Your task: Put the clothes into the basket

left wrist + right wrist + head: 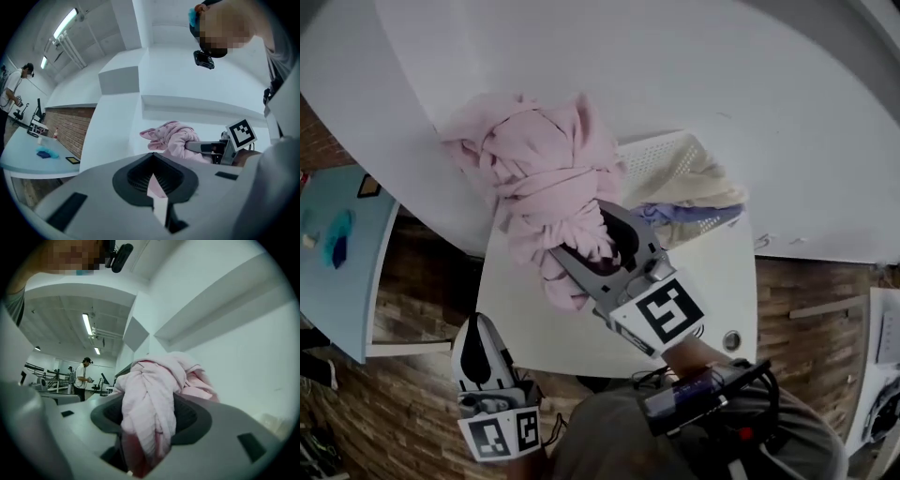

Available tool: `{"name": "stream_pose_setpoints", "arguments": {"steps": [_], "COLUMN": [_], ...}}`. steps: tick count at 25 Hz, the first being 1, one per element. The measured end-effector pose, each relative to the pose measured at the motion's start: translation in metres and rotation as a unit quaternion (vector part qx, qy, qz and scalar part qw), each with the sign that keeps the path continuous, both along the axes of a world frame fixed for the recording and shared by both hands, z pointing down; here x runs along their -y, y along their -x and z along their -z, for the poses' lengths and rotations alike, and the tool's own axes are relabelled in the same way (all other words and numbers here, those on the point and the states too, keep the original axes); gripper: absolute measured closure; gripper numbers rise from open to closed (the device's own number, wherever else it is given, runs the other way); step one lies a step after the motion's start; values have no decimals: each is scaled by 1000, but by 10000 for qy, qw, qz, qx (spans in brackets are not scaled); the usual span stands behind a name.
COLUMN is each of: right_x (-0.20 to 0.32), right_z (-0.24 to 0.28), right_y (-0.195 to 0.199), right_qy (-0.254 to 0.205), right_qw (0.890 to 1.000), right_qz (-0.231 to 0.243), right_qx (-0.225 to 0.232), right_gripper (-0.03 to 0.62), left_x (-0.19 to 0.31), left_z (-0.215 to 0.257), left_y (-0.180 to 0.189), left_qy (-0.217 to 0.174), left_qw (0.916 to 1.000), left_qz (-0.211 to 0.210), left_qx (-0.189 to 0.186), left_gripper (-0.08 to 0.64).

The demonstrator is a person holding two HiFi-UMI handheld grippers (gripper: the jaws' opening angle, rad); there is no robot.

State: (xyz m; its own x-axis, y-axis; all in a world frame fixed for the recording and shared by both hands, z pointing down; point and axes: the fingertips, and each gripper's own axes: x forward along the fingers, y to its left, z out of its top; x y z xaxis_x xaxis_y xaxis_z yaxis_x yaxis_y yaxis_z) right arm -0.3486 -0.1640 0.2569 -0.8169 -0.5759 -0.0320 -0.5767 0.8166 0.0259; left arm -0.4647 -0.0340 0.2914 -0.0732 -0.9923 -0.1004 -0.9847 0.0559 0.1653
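My right claw [586, 241] is clamped on the pink garment [548, 178]. The cloth fills the gap between the jaws, bunches over them and hangs clear of the white desk [534, 323]. My left claw [478, 335] sits low, off the desk's near left corner and over the wooden floor [412, 394]. Its jaws are together with nothing in them.

The desk is bare along its near edge and left side, so there is free room there. Beyond its far edge rises a white wall [694, 66], which closes that side off. A light-blue desk [342, 281] stands well apart to my left, with floor between.

The only print I can make out is the black-and-white square markers on my right cube [661, 314] and my left cube [502, 433].

The white slatted basket [667, 155] stands at the desk's far right corner, just right of the garment, and holds a cream cloth [712, 183] and a lavender cloth [675, 214].
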Motion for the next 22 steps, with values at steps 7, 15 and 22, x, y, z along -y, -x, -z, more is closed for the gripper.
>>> {"name": "stream_pose_setpoints", "arguments": {"steps": [7, 15, 22], "right_x": [65, 102, 118], "right_z": [14, -47, -71], "right_y": [-133, -187, -198], "right_qy": [96, 908, 892], "right_qw": [9923, 9753, 9650], "right_qz": [-1237, -1973, -2323], "right_qx": [7, -404, -828], "right_gripper": [321, 295, 218], "left_x": [51, 92, 122], "left_z": [20, -1, -21], "left_y": [-73, -90, -102], "left_qy": [-19, 302, 444], "left_qw": [9976, 9927, 9862], "left_qz": [-671, -1151, -1588], "left_qx": [155, 195, 114], "left_gripper": [552, 552, 552]}}
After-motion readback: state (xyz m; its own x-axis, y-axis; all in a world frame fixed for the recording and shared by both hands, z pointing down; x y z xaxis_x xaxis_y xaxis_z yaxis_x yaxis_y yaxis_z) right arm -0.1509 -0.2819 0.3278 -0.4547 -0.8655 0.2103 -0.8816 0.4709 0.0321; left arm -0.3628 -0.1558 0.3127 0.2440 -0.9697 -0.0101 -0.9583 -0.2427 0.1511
